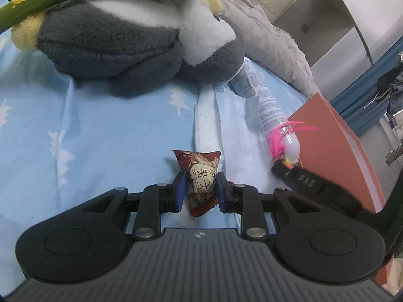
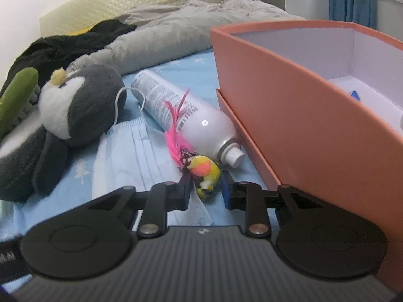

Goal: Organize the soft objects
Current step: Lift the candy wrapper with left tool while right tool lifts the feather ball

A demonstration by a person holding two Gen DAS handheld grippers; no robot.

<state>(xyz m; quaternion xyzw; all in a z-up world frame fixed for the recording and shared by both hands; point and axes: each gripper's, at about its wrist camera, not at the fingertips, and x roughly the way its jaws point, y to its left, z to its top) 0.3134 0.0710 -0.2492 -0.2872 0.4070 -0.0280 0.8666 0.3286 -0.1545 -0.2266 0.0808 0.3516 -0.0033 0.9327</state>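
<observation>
Left hand-held gripper (image 1: 199, 188) clamped on snack packet (image 1: 201, 183); right hand-held gripper (image 2: 205, 191) open around feathered toy (image 2: 201, 171).

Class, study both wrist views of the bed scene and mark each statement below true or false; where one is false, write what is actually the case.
1. The left gripper is shut on a red snack packet. True.
2. The spray can stands upright. False: it lies on its side on the bed sheet.
3. The right gripper is clamped on the feather toy. False: its fingers sit apart on either side of the toy.
4. The orange box has its lid on. False: it is open on top.
5. A face mask lies beside the penguin plush. True.
</observation>
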